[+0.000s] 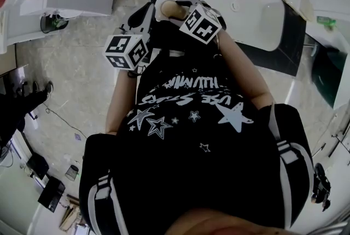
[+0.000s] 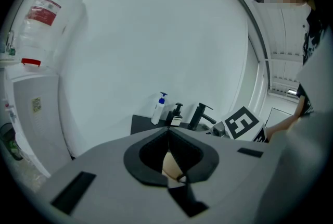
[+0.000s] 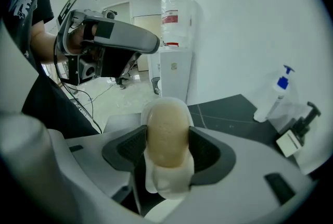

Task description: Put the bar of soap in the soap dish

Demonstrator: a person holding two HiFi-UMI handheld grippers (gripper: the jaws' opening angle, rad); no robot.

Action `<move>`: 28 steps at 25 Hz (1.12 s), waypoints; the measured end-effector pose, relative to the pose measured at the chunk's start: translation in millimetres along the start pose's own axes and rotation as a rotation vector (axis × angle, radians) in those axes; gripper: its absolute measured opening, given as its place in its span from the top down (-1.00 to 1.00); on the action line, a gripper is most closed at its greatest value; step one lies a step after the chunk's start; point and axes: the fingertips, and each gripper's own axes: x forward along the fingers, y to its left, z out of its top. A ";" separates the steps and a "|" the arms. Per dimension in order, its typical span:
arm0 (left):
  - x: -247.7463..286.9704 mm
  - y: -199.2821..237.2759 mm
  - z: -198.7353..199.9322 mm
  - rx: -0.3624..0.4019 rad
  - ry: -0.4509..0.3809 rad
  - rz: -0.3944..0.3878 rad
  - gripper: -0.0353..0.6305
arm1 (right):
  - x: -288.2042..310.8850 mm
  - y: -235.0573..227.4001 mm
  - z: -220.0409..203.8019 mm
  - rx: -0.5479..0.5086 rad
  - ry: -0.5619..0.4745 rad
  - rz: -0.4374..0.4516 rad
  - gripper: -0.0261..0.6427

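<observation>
Grippers: two. The left gripper (image 2: 167,135) and the right gripper (image 3: 167,154) are held up in front of the person's black shirt (image 1: 191,135).
Marker cubes: two, one on each gripper. In the head view the left cube (image 1: 127,51) is at 7 o'clock from the right cube (image 1: 202,23).
Bar of soap: one, beige, standing on end. The bar of soap (image 3: 166,132) is squarely between the right jaws.
Soap dish: one, white. The soap dish (image 3: 169,185) lies behind and under the bar, its rim showing round the top.
Right jaws: closed on the bar, one dark pad against each side, at 9 and 3 o'clock.
Left jaws: closed, tips meeting, nothing clamped. A pale scrap shows in the gap behind them; I cannot tell what it is.
Left gripper, from the right gripper view: at 10 o'clock, apart from the soap.
Pump bottles: two. A white bottle (image 3: 273,98) with a blue pump and a dark bottle (image 3: 297,133) stand at 3 o'clock on the dark counter (image 3: 229,113).
Faucet: one black faucet (image 2: 201,115).
Basin: one white basin (image 1: 246,21), at 1 o'clock from the grippers in the head view.
Water cooler: one water cooler (image 3: 174,76), with one jug (image 3: 176,20) on top.
</observation>
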 end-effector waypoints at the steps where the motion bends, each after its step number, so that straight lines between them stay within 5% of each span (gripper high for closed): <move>1: -1.1 -0.2 0.2 0.001 -0.002 -0.001 0.86 | -0.1 -0.5 0.4 0.005 -0.004 -0.010 0.13; 16: -14.9 -0.1 5.0 0.007 -0.025 -0.060 0.86 | -23.4 -9.5 13.3 0.029 -0.054 -0.177 0.13; 28: -18.1 4.5 1.4 0.019 0.021 -0.223 0.86 | -40.3 3.3 26.0 0.147 -0.084 -0.315 0.13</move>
